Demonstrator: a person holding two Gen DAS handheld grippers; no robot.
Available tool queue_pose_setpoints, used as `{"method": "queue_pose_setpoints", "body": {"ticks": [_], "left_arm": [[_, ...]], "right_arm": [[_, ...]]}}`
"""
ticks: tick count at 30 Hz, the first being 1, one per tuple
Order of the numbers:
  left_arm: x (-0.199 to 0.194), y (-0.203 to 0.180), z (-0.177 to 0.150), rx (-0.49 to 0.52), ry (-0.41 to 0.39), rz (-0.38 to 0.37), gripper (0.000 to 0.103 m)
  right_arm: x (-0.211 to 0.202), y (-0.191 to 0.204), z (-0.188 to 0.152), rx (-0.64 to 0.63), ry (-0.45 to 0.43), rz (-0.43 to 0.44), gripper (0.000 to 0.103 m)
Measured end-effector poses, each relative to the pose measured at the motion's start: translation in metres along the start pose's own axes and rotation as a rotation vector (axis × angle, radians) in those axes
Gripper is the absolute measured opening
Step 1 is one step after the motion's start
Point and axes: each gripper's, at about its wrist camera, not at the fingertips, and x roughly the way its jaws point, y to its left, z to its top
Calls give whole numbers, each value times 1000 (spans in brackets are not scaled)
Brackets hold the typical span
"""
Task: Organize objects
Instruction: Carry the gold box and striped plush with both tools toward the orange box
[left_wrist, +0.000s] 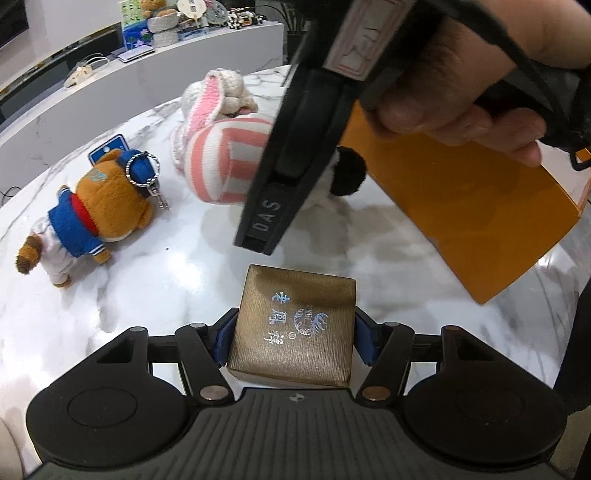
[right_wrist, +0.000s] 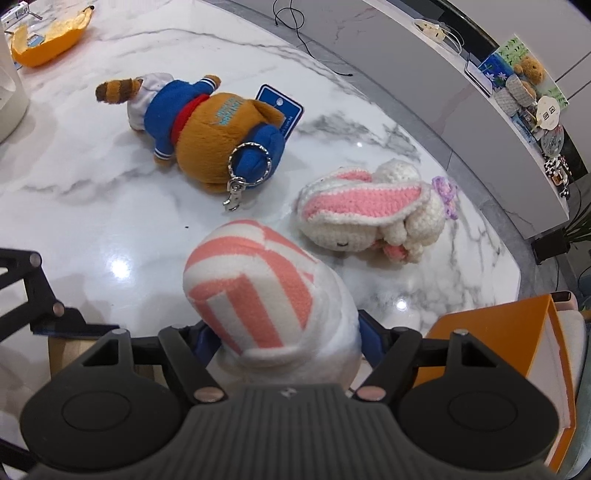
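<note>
I'm seeing the left gripper (left_wrist: 291, 341) with its jaws squeezing a small gold box (left_wrist: 293, 328) stamped with silvery characters I can't read. The right gripper (right_wrist: 286, 341) is clamping its jaws on a pink-and-white striped plush (right_wrist: 258, 291), and its body is showing "OAS" in the left view. Just right, an orange box (right_wrist: 491, 339) is sitting. Farther out on the white marble bench (right_wrist: 110, 206), a bear keychain (right_wrist: 207, 136) and a crocheted bunny (right_wrist: 369, 210) are lying. A cluttered shelf (right_wrist: 524, 96) is curving behind.

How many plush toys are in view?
3: striped plush in the right gripper, brown bear lying far left, crochet bunny lying beyond.
</note>
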Motion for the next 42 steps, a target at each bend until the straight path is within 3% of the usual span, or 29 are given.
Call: {"method": "queue_pose_setpoints", "body": {"ticks": [27, 32, 42], "left_arm": [[-14, -1, 14, -28, -43, 54, 72], [-21, 1, 13, -22, -68, 98, 72], [-46, 1, -8, -180, -109, 202, 72]], "right_arm": [[-55, -6, -15, 45, -112, 35, 75], [-63, -9, -20, 55, -128, 41, 75], [-97, -9, -33, 89, -210, 82, 75]]}}
